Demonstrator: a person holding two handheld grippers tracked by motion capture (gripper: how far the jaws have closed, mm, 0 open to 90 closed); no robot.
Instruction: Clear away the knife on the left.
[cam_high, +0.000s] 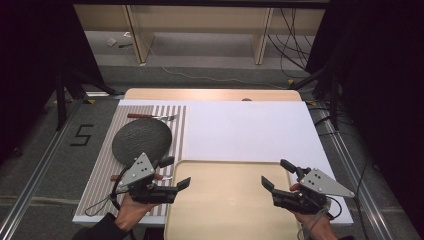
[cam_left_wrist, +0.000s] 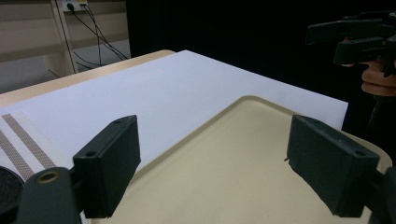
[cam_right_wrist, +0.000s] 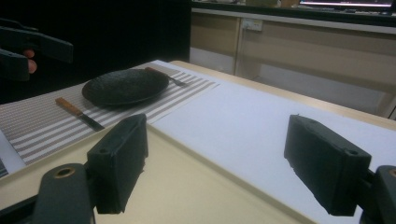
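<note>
both claws hover low at the near edge of the tabletop (cam_high: 250, 130), and nothing is gripped. left claw (cam_high: 175, 172) is spread wide, poised over the left rim of the beige tray (cam_high: 225, 200). right claw (cam_high: 277, 175) is wide too, over the tray's right side. off to the left, the dark plate (cam_high: 141, 140) sits on the striped placemat (cam_high: 100, 175), fork (cam_high: 152, 116) beyond it, knife (cam_right_wrist: 79, 113) on its near side.

Black tongs (cam_high: 172, 172) — grey screwed plates, trailing cables, dark sleeve (cam_high: 100, 229).
</note>
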